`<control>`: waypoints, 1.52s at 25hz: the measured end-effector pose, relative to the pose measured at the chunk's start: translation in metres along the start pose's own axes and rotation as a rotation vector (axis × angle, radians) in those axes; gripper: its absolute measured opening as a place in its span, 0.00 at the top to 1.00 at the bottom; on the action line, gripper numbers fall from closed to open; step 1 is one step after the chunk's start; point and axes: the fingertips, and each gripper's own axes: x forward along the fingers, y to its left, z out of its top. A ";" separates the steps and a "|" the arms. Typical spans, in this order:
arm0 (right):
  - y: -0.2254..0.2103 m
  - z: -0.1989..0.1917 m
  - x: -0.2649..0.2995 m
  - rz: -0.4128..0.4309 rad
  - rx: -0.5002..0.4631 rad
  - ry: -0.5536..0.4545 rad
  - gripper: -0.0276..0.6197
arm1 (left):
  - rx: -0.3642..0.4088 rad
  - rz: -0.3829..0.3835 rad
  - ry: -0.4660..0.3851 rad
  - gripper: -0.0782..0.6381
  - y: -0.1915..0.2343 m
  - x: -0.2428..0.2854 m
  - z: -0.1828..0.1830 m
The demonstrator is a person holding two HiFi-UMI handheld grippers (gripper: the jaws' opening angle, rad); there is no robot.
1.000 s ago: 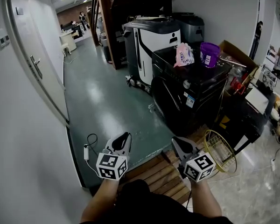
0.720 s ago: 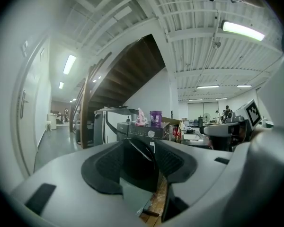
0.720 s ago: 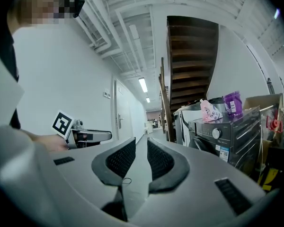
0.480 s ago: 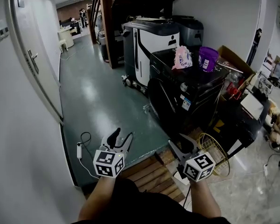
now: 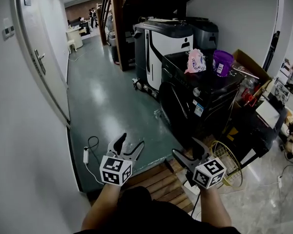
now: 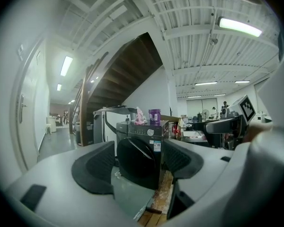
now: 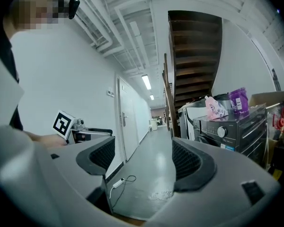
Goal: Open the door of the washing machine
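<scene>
Two grippers hover low in the head view, the left gripper (image 5: 132, 141) and the right gripper (image 5: 187, 147), near a wooden pallet (image 5: 158, 182) that edges a glossy green floor (image 5: 107, 96); the black washing machine (image 5: 200, 99) stands ahead to the right, its door (image 5: 173, 108) closed. In the left gripper view the jaws have just been opening and stand apart with nothing between the pads, the washing machine well beyond them. In the right gripper view the jaws have likewise just been opening and are empty, over the floor and a white cable (image 7: 118, 182).

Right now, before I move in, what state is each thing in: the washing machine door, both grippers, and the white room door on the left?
Washing machine door: closed.
Left gripper: jaws apart, just been opening, nothing between them.
Right gripper: jaws apart, just been opening, nothing between them.
White room door: closed.
</scene>
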 end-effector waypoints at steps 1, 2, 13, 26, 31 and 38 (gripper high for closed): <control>0.002 0.000 0.002 0.007 0.006 -0.003 0.37 | 0.000 0.007 0.005 0.44 0.002 -0.002 -0.001; 0.003 0.000 0.003 0.012 0.010 -0.008 0.33 | -0.002 0.017 0.011 0.42 0.005 -0.004 -0.002; 0.011 -0.003 0.011 0.029 0.024 -0.012 0.11 | -0.048 0.033 0.031 0.28 0.013 -0.011 -0.006; 0.017 -0.036 0.025 0.037 0.108 0.055 0.05 | -0.085 0.025 0.041 0.18 0.015 -0.023 -0.021; 0.015 -0.053 0.052 0.052 0.151 0.089 0.05 | -0.117 0.013 0.086 0.18 0.038 -0.011 -0.042; -0.004 -0.069 0.120 0.059 0.150 0.146 0.05 | -0.055 0.015 0.109 0.18 0.087 0.036 -0.056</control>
